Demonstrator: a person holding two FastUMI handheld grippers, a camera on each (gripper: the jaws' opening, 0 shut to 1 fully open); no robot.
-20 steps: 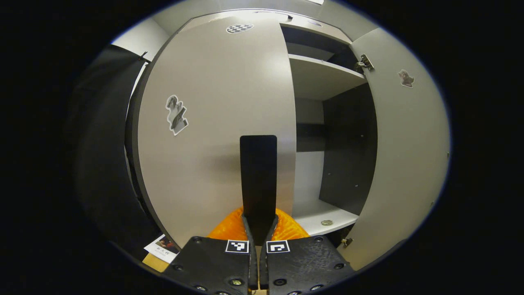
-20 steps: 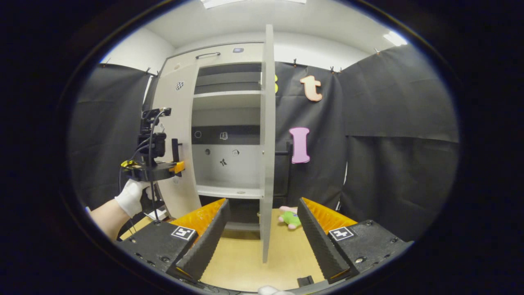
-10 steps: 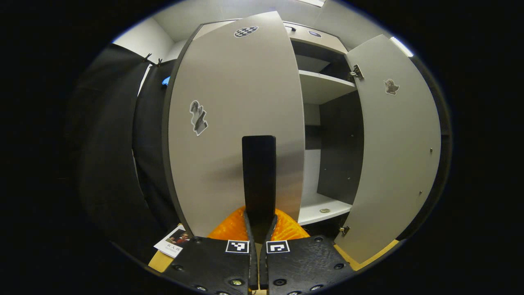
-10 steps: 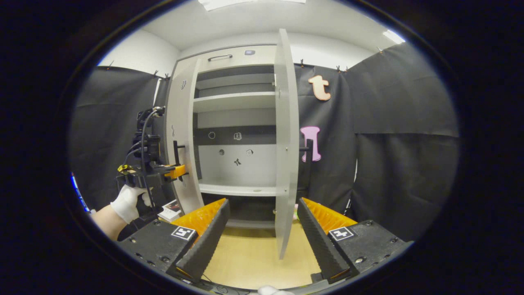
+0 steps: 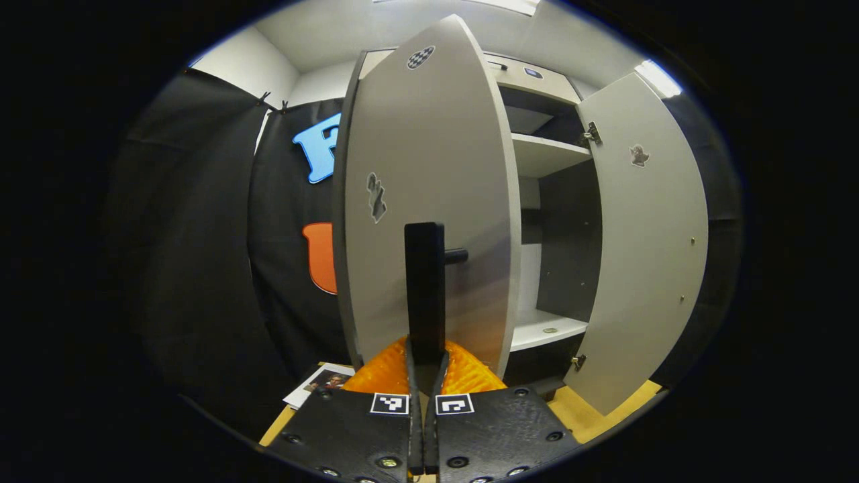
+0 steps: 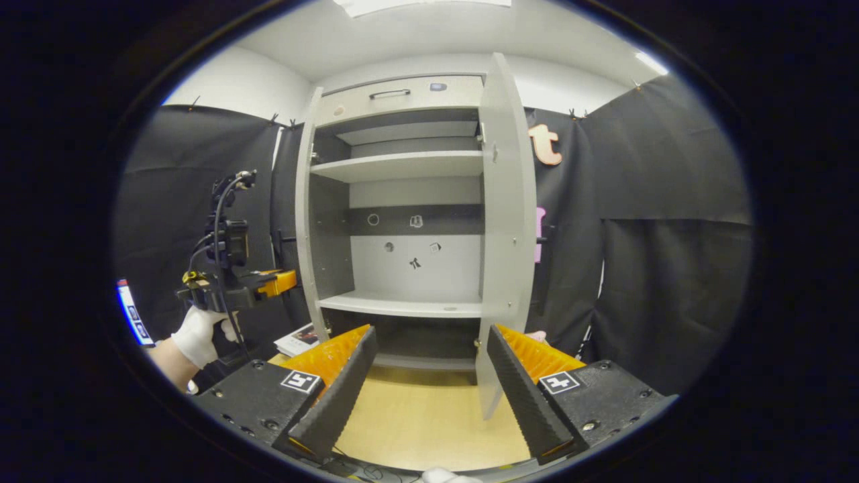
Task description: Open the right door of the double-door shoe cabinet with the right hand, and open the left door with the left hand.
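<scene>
Black bar handle (image 5: 425, 288) sits clamped between the jaws of the left gripper (image 5: 424, 365), both fingers pressed on it; a short post ties the handle to the grey left door (image 5: 429, 168). In the left gripper view that door stands swung well out from the shoe cabinet (image 6: 402, 201), its free edge toward the camera.

Right gripper (image 6: 429, 376): jaws spread wide, nothing between them, hanging back from the cabinet. The right door (image 6: 507, 221) stands open just ahead of it, nearly edge-on, with its own dark handle showing on the far side.

In the right gripper view a gloved hand (image 6: 198, 332) carries the left gripper at the cabinet's left side.

Progress, as I judge it: the right door is done and let go; the left door is open most of the way, and little is left but perhaps a last bit of swing and a release.

Room: black cloth wall lies close behind both doors, so each has limited travel left. A printed card (image 5: 319, 384) lies on the floor by the left door's foot. Wooden floor (image 6: 416, 422) in front is open. Shelves (image 6: 402, 164) are exposed, almost bare.
</scene>
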